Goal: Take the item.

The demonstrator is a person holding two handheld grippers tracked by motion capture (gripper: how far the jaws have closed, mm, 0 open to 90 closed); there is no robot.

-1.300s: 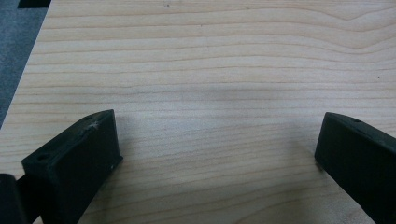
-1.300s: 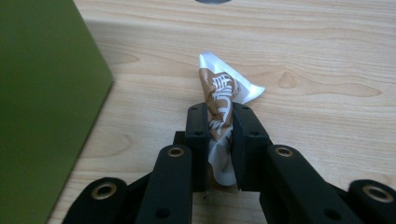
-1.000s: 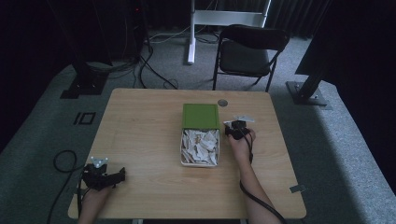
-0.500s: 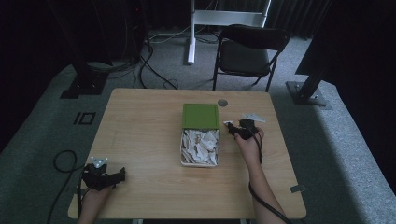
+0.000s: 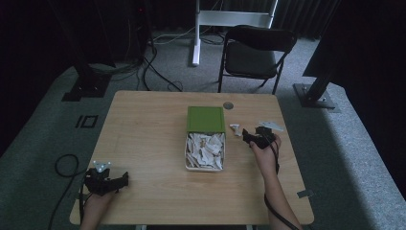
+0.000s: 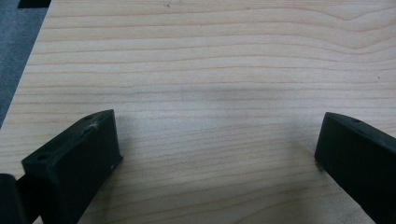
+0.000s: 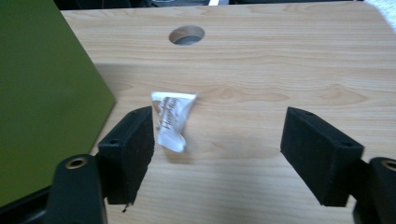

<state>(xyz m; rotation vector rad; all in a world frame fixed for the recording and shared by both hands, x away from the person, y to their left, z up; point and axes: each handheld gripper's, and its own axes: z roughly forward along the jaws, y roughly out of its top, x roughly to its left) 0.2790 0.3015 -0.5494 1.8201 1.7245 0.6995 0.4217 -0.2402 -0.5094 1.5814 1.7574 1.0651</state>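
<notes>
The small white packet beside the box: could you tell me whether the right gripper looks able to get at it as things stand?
Probably yes. The right gripper is open, and the small white packet lies on bare table by its left jaw, with nothing over it. The green lid stands close alongside.

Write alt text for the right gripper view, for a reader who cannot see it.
A small white sachet lies on the wooden table just beyond the left jaw of the open right gripper. A green lid fills the left side, and a round hole sits in the tabletop farther off.
</notes>
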